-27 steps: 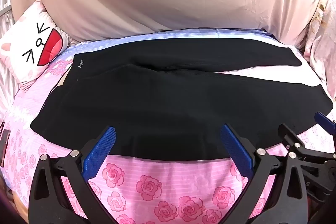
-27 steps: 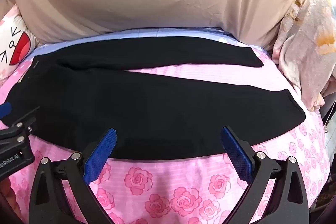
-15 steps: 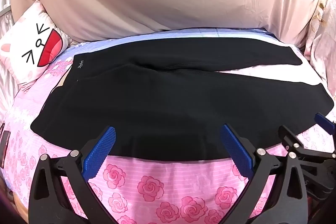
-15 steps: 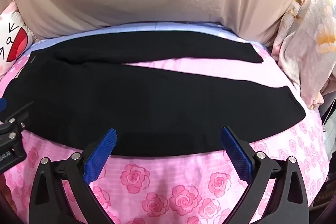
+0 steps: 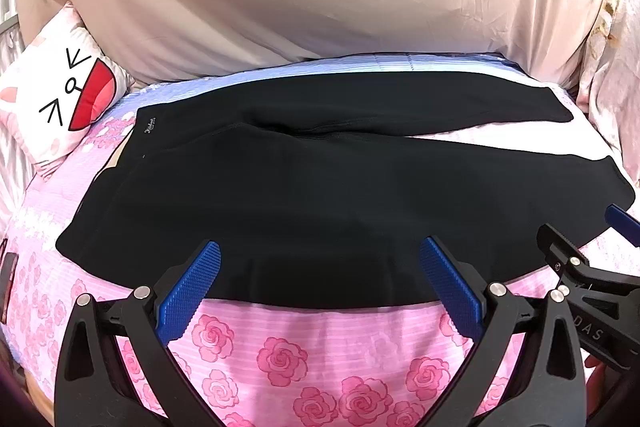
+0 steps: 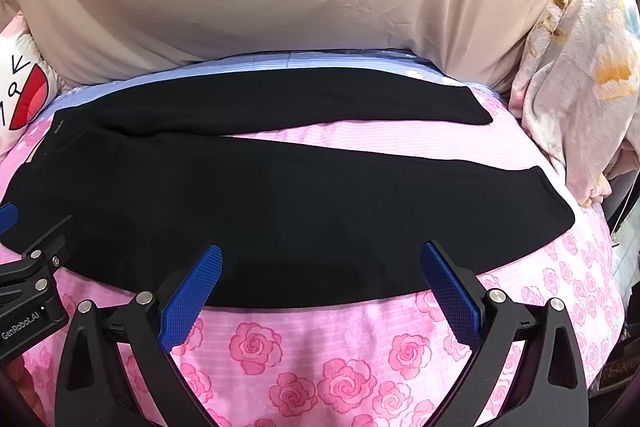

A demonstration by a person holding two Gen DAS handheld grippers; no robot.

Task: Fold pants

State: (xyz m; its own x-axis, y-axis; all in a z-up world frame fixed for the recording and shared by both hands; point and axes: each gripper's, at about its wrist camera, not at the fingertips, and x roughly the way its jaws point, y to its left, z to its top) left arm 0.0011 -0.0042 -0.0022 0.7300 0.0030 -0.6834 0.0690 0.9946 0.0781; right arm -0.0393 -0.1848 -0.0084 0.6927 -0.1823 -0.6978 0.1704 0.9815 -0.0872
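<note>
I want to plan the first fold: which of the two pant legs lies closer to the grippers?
The wider front leg, right beyond both open grippers; the other leg lies farther back by the beige cover.

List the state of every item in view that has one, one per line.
pants: unfolded, spread flat on the bed, legs splayed apart
left gripper: open, empty, fingers over the near pants edge
right gripper: open, empty, fingers over the near pants edge
cartoon pillow: propped at the bed's left end

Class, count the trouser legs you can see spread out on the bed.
2. The far leg lies along the back by the beige cover; the near leg lies by the open grippers. None seems hidden.
</note>
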